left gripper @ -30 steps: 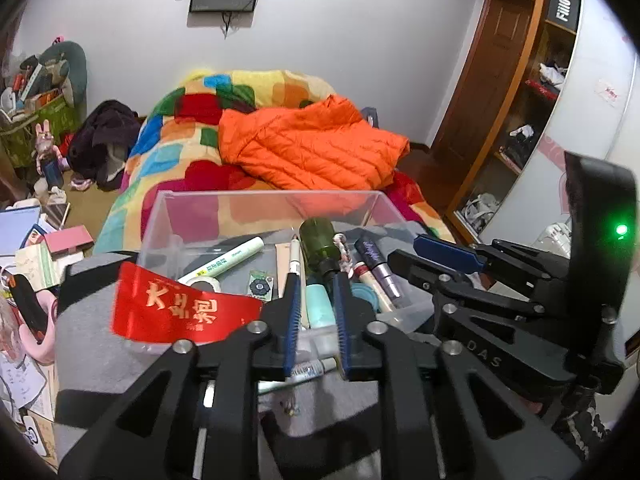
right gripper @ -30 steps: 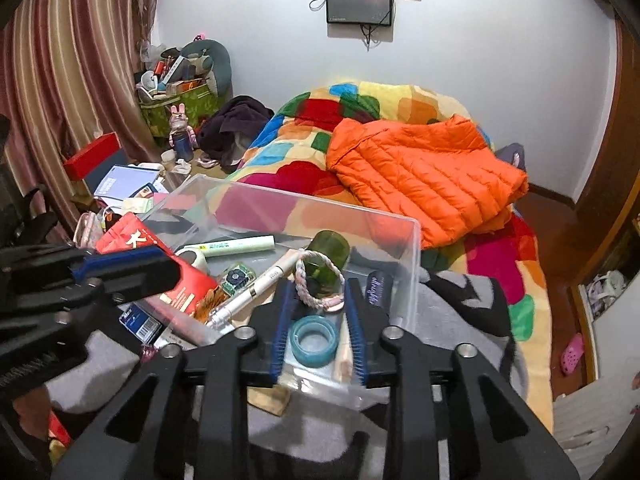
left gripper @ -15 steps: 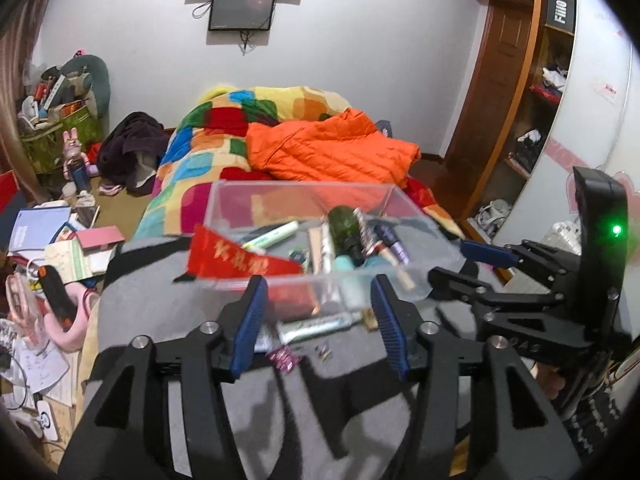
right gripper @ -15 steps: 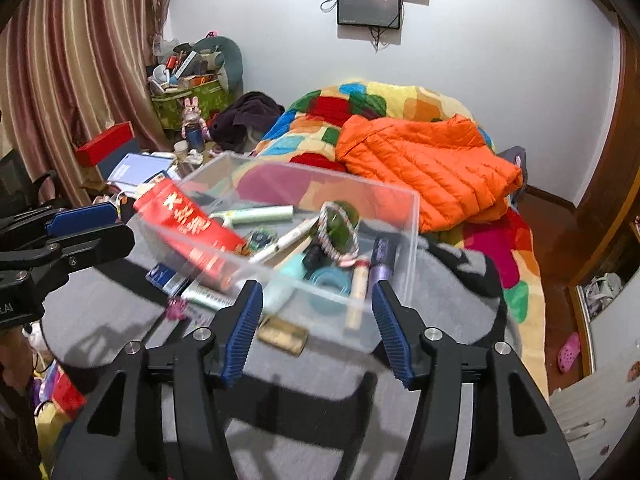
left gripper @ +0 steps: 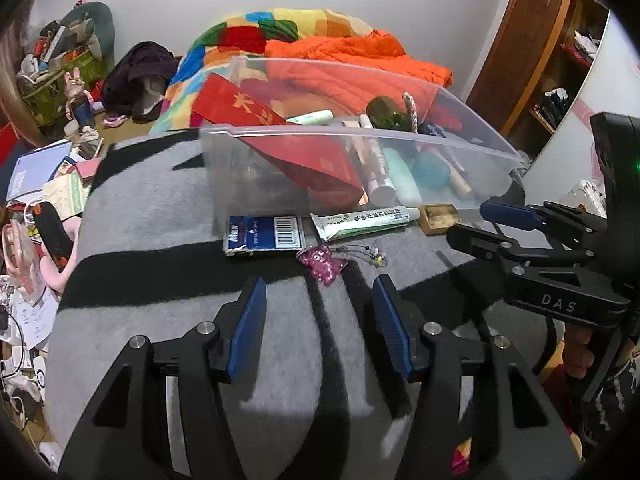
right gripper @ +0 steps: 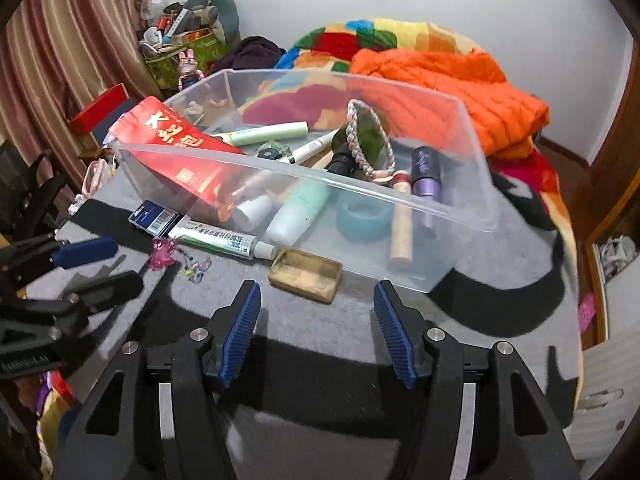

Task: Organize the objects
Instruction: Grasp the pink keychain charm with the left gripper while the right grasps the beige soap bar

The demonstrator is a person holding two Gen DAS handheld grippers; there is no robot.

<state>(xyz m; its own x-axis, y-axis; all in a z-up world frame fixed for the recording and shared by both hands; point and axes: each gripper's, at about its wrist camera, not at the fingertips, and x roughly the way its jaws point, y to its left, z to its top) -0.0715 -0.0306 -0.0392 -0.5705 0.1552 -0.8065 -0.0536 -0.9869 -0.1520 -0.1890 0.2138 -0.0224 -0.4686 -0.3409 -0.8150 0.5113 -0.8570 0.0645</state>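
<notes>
Both my grippers lower than a second ago, left gripper (left gripper: 318, 316) and right gripper (right gripper: 316, 322) now spread, nothing between them, clear bin (right gripper: 472, 152) full of clutter on grey blanket (right gripper: 360, 320), tube (left gripper: 364, 220), pink charm (left gripper: 323, 261), soap (right gripper: 306, 275) just before it, quilted bed (right gripper: 400, 36) behind, striped curtain (right gripper: 68, 40) at left.

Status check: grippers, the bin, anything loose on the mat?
Left gripper and right gripper open, empty. Clear bin full. Outside it: toothpaste tube, tan bar, blue pack, pink charm.
</notes>
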